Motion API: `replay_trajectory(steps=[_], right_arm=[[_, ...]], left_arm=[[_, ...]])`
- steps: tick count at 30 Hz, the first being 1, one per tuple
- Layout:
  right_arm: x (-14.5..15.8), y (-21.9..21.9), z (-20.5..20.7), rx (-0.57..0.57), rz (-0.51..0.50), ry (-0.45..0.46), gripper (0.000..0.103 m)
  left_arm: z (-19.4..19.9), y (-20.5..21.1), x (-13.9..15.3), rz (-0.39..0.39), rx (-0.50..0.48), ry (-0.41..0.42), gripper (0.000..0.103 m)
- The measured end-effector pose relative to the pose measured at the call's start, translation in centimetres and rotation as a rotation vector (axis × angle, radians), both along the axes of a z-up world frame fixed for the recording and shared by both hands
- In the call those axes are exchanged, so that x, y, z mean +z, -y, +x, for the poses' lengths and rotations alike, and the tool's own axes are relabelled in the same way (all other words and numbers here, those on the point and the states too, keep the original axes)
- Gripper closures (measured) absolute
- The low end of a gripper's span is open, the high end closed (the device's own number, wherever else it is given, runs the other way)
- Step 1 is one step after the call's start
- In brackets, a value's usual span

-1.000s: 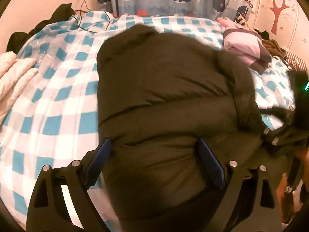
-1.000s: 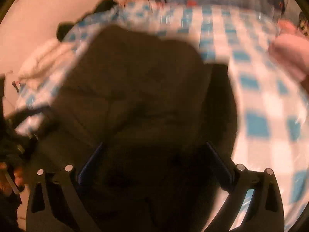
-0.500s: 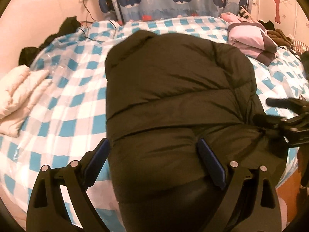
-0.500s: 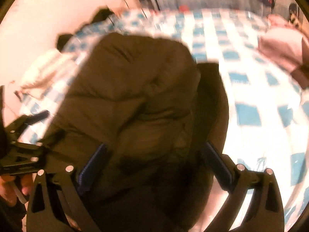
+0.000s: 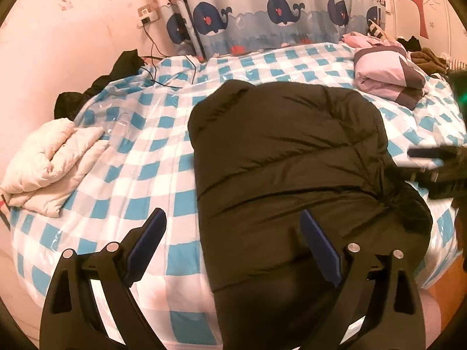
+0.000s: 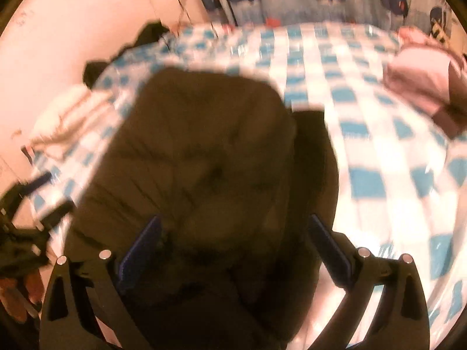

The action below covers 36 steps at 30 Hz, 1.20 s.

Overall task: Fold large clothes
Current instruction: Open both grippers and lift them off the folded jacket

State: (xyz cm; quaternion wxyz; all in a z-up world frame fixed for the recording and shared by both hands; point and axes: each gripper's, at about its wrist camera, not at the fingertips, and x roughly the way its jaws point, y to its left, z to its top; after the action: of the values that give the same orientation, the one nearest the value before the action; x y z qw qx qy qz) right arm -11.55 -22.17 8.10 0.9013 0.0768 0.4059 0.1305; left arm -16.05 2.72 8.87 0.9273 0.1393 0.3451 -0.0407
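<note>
A large black puffer jacket (image 5: 286, 169) lies folded on the bed with the blue and white checked cover (image 5: 140, 169). It also shows, blurred, in the right wrist view (image 6: 204, 175). My left gripper (image 5: 233, 242) is open and empty above the jacket's near left edge. My right gripper (image 6: 233, 242) is open and empty above the jacket's near right part. The right gripper shows at the right edge of the left wrist view (image 5: 437, 166). The left gripper shows at the left edge of the right wrist view (image 6: 26, 210).
A folded cream jacket (image 5: 49, 163) lies at the bed's left edge. A folded pink and grey garment (image 5: 385, 73) lies at the far right. Dark clothes (image 5: 116, 70) and a cable (image 5: 154, 58) sit by the wall. A whale curtain (image 5: 277, 20) hangs behind.
Both grippers have drawn back and up from the jacket, so more of the bed shows. The jacket lies as it did. Both stay open.
</note>
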Motion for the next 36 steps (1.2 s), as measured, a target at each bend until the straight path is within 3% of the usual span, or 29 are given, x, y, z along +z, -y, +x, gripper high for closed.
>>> replay_trajectory(steps=[5,9,13,24,29,36], right_arm=[[1.6,-0.5,2.4,-0.02,-0.035,0.035,0.007],[-1.6,-0.1,4.2,-0.064,-0.052,-0.063,0.007],[-5.9,1.2,5.2,-0.058,0.003,-0.185,0.007],[-4.8,2.4,3.7,-0.077,0.005,-0.152,0.007],[-5.7,2.0,3.7,-0.077,0.013,-0.175,0.007],[-3.0,1.9,1.5,-0.087,-0.025,-0.112,0.007]], left_arm=[[0.0,-0.3,0.6,-0.006,0.001,0.01,0.014],[-0.1,-0.3,0.7,-0.005,0.004,0.01,0.014],[-0.6,-0.2,1.3,-0.006,-0.006,0.025,0.014],[-1.9,0.3,3.8,-0.044,-0.054,0.078,0.014],[-2.6,0.5,4.7,-0.071,-0.071,0.083,0.014],[-3.8,0.7,5.9,-0.083,-0.068,0.087,0.014]])
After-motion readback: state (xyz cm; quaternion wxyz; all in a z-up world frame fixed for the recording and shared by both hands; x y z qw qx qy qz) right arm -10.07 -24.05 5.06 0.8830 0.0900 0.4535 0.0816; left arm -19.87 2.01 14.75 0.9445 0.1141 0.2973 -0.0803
